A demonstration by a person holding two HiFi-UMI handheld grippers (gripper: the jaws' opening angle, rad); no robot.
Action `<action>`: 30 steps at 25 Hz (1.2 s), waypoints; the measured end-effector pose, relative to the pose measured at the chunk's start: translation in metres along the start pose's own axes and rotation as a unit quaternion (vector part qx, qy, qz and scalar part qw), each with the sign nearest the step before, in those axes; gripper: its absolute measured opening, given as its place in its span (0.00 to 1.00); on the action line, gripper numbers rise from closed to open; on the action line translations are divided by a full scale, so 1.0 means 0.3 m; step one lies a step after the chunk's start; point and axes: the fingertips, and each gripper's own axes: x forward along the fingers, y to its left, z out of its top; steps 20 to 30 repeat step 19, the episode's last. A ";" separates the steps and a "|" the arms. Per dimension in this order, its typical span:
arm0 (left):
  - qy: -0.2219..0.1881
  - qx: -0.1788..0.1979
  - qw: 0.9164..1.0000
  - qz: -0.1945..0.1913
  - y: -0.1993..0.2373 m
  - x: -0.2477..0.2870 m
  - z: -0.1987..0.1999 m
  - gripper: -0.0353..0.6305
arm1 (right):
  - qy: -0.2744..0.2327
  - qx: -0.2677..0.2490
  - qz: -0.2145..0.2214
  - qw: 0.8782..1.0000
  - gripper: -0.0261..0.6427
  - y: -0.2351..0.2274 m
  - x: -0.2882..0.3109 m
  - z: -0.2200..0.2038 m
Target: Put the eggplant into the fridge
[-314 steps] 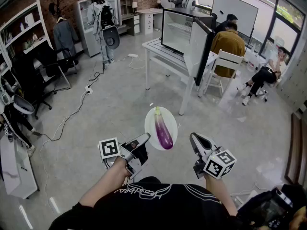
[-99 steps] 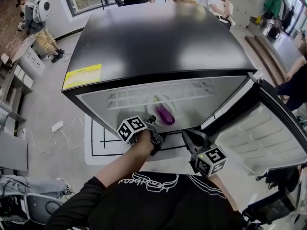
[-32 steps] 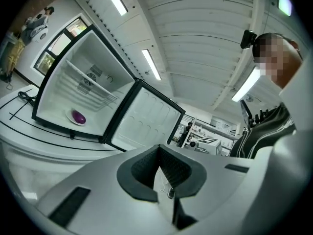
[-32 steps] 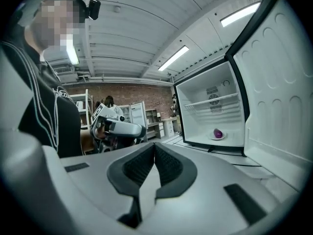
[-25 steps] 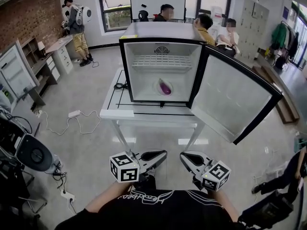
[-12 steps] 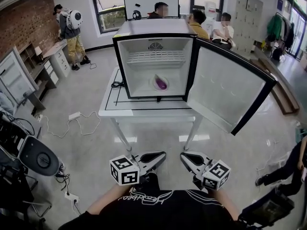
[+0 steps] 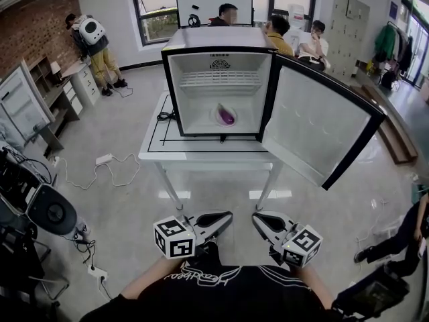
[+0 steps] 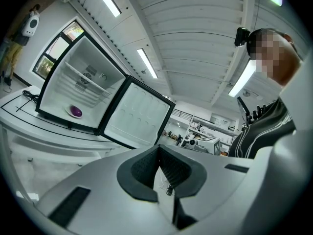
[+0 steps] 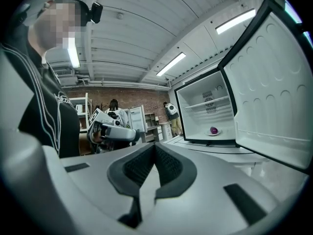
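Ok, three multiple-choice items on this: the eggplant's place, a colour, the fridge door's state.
1. Where does the eggplant lie? A) inside the fridge, on a plate B) on top of it C) under it
2. What colour is that plate? A) black B) red C) white
3. How does the fridge door stand? A) shut B) swung open C) taken off
Answers: 1 A, it rests on the plate on the fridge's bottom; 2 C, it shows white round the purple eggplant; 3 B, it hangs wide at the right.
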 end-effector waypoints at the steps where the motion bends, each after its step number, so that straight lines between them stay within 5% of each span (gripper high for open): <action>1: -0.001 -0.001 1.000 0.001 -0.001 -0.001 -0.001 0.06 | 0.000 0.001 0.001 1.000 0.05 0.001 -0.002 -0.001; 30: 0.003 0.025 1.000 0.008 -0.011 -0.012 -0.008 0.06 | -0.003 -0.009 0.000 1.000 0.05 0.012 0.004 0.005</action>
